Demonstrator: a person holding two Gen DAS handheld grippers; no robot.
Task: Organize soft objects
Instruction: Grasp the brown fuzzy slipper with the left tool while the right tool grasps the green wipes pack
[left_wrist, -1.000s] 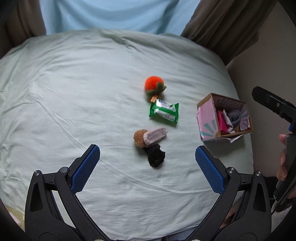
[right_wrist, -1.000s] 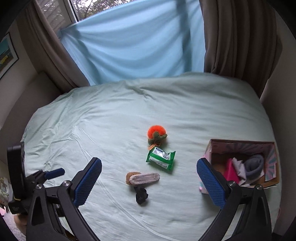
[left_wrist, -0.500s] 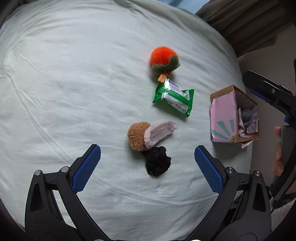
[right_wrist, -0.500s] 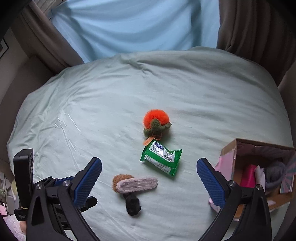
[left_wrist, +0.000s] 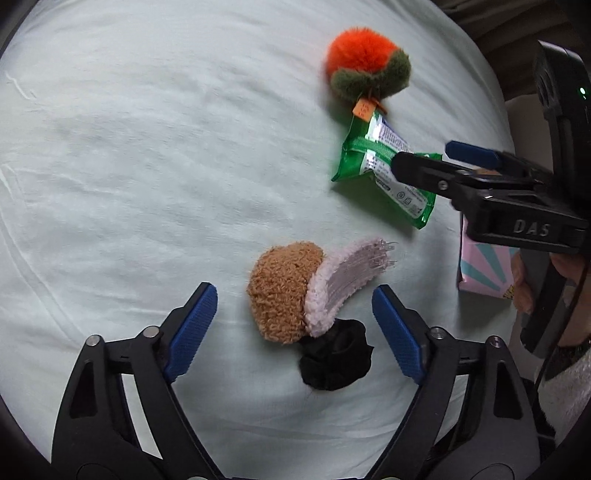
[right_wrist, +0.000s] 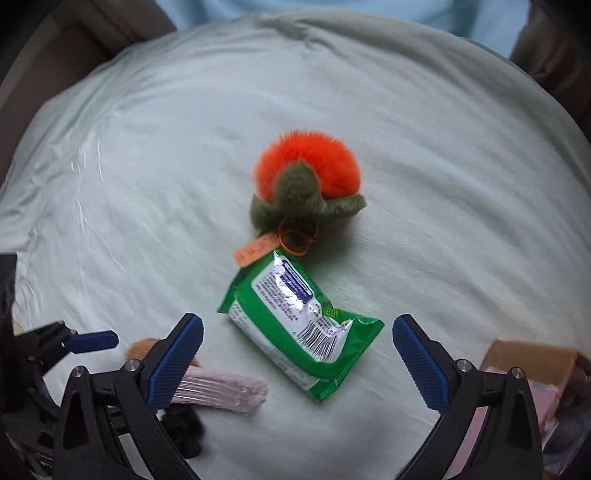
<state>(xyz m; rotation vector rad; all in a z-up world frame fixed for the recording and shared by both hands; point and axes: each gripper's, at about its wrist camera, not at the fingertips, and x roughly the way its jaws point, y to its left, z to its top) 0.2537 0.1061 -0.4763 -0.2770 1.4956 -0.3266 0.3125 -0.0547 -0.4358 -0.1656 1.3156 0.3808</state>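
Observation:
Several soft things lie on a pale green bed sheet (left_wrist: 129, 166). A brown and pink fuzzy sock (left_wrist: 295, 291) lies on a black scrunchie (left_wrist: 336, 362). My left gripper (left_wrist: 295, 328) is open and empty, with its jaws on either side of the sock, just above it. A green wipes pack (right_wrist: 299, 325) lies below an orange and green plush keychain (right_wrist: 306, 181). My right gripper (right_wrist: 297, 358) is open and empty, low over the wipes pack. The right gripper also shows in the left wrist view (left_wrist: 436, 162), over the pack (left_wrist: 369, 162).
A pink and brown cardboard box (right_wrist: 532, 373) holding cloth items stands at the right, also in the left wrist view (left_wrist: 484, 269). The sock (right_wrist: 221, 391) and scrunchie (right_wrist: 184, 428) lie left of the wipes. Curtains hang beyond the bed.
Both grippers have moved down and forward toward the bed. The left one has closed in on the sock and scrunchie, the right one on the wipes pack. Both stay open.

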